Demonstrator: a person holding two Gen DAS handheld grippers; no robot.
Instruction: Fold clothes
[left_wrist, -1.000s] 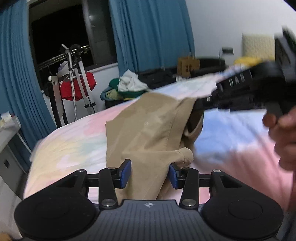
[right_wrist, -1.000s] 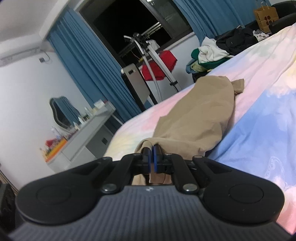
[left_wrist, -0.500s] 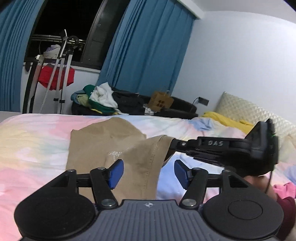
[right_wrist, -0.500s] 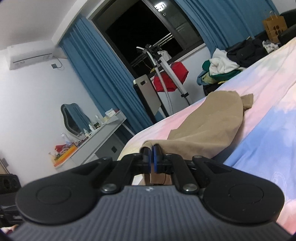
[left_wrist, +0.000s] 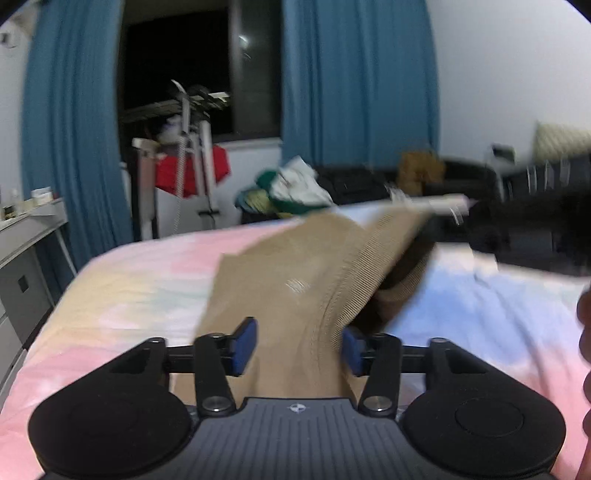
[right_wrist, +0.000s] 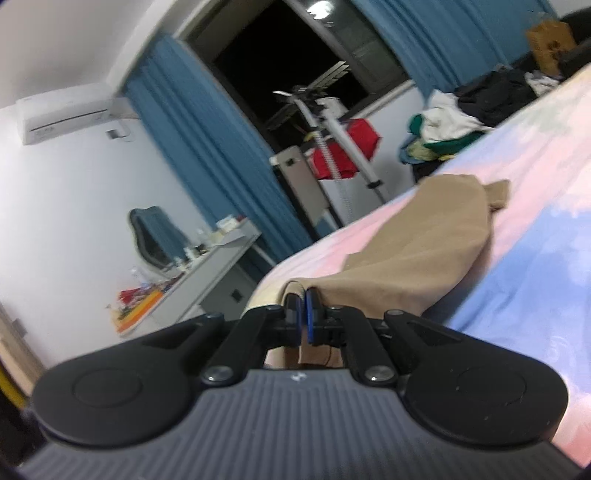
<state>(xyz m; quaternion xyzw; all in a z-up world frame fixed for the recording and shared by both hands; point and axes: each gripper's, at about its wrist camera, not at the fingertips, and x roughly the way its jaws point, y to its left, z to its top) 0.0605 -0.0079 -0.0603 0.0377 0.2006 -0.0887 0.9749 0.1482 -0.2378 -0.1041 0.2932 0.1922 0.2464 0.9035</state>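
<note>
A tan garment (left_wrist: 295, 273) lies on the pastel bed sheet (left_wrist: 122, 280). My left gripper (left_wrist: 297, 345) is open, its blue pads on either side of the garment's near edge, with cloth between them. My right gripper (right_wrist: 303, 314) is shut on a corner of the tan garment (right_wrist: 417, 251) and holds it lifted. In the left wrist view the right gripper (left_wrist: 461, 212) is a dark blur at the right, holding the ribbed hem up off the bed.
A heap of clothes (left_wrist: 291, 192) lies beyond the bed's far edge, next to a drying rack (left_wrist: 188, 147) with a red item. A grey desk (right_wrist: 207, 273) stands to the left of the bed. Blue curtains (left_wrist: 354, 81) flank a dark window.
The left gripper has dropped lower and closer, so the garment's edge now lies between its open pads. The right gripper has stayed shut on the corner, tilting and lifting the hem.
</note>
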